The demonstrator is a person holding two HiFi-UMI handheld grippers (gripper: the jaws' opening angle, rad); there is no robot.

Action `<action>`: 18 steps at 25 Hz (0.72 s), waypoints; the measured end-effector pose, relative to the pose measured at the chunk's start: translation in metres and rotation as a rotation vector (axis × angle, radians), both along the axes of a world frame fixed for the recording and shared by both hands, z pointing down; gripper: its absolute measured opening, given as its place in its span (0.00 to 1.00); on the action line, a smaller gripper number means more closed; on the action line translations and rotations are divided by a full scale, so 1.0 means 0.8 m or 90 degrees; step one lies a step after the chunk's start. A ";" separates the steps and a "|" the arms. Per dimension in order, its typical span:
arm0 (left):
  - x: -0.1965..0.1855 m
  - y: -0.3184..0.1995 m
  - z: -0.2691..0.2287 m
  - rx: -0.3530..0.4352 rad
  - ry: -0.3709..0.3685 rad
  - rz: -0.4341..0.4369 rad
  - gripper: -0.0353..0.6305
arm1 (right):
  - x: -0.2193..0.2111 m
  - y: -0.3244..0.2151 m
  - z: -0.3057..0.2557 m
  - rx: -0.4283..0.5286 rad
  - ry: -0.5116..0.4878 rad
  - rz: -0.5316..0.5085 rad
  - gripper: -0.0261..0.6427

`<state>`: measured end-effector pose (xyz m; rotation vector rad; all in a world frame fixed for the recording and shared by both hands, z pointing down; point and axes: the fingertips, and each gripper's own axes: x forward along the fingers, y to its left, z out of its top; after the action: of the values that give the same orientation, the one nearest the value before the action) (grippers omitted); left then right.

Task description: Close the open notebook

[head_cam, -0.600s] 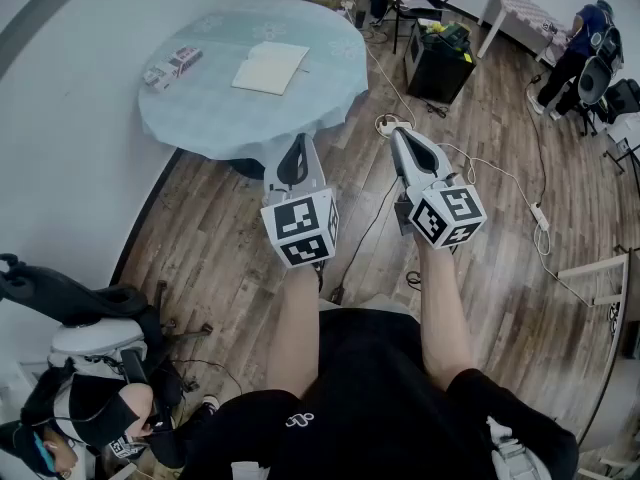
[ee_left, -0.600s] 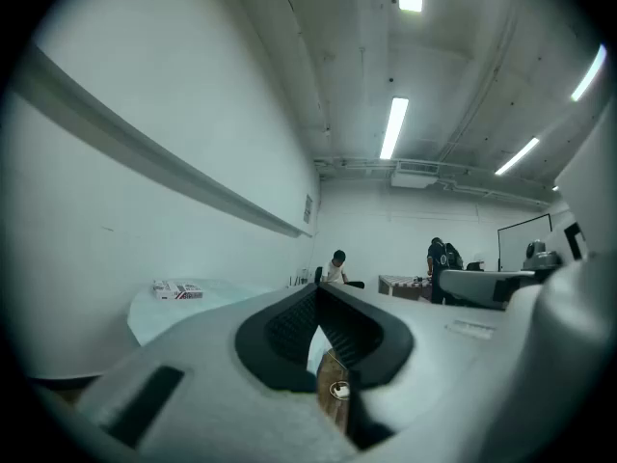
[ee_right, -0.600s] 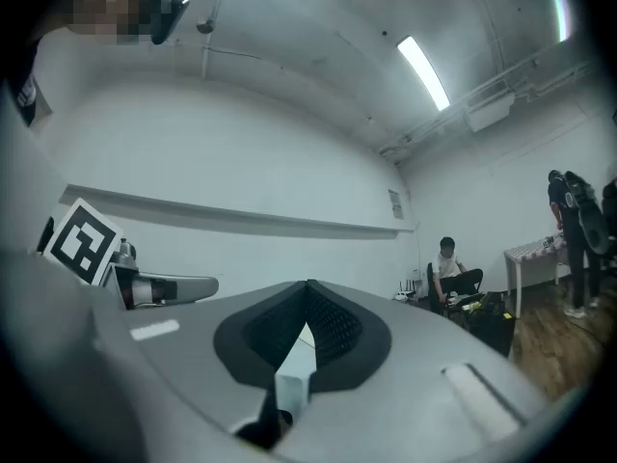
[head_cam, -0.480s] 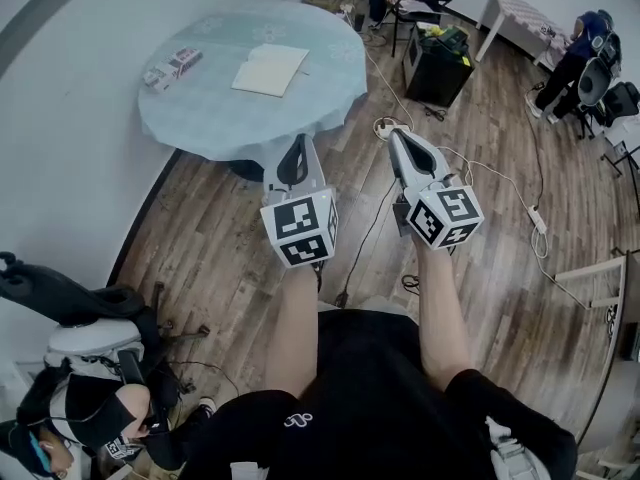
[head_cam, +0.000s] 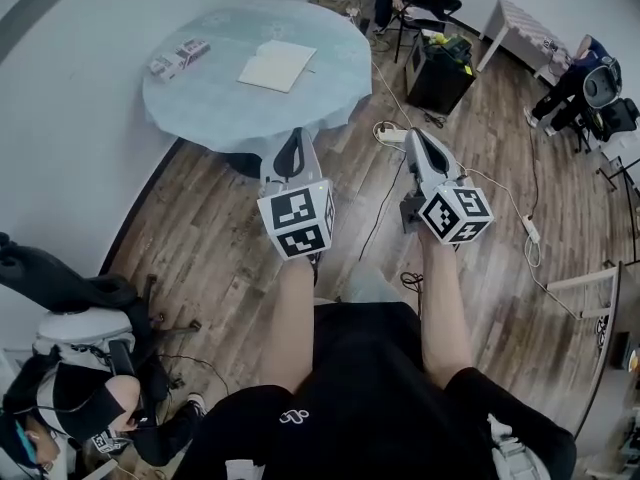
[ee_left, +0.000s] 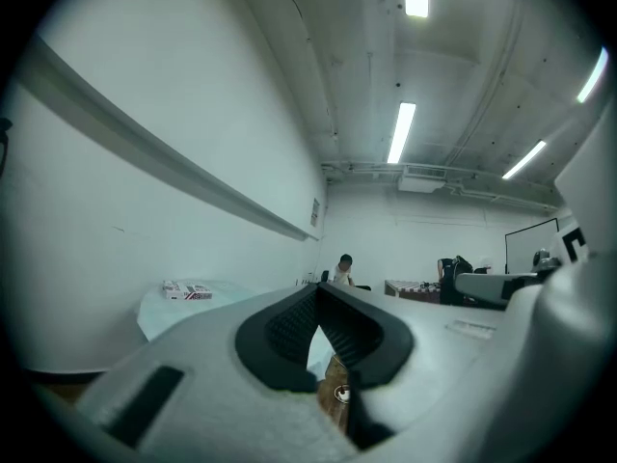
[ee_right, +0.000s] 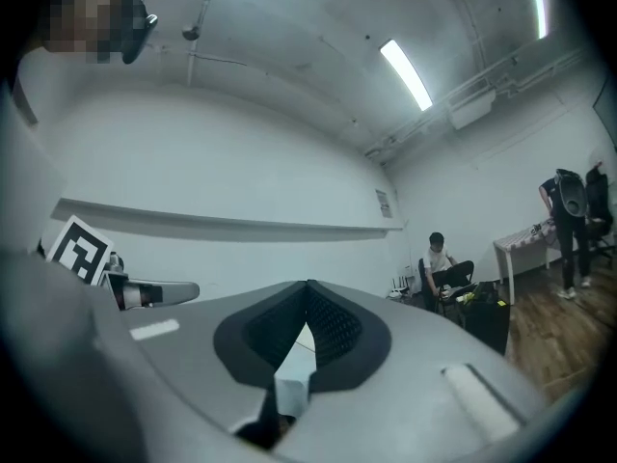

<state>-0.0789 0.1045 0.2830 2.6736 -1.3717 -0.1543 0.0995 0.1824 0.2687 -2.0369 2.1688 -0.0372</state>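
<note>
Seen from the head camera, a person stands on a wooden floor holding both tools level and out in front. The left gripper (head_cam: 297,136) has its jaws pressed together with nothing between them, and so does the right gripper (head_cam: 414,136). The open notebook (head_cam: 277,65) lies flat on a round table (head_cam: 220,113) ahead of both grippers, well apart from them. A small box (head_cam: 178,58) sits near the table's left edge.
</note>
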 end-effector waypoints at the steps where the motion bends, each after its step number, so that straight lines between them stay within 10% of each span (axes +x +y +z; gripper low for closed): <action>1: -0.003 -0.002 0.000 0.000 0.000 -0.002 0.06 | 0.001 -0.001 0.000 0.001 -0.006 0.002 0.05; 18: -0.007 -0.047 0.010 0.019 0.011 0.004 0.06 | 0.007 -0.045 0.010 0.009 -0.011 0.010 0.05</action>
<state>-0.0843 0.0668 0.2909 2.6932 -1.3667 -0.1991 0.1049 0.1466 0.2770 -2.0378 2.1377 -0.0373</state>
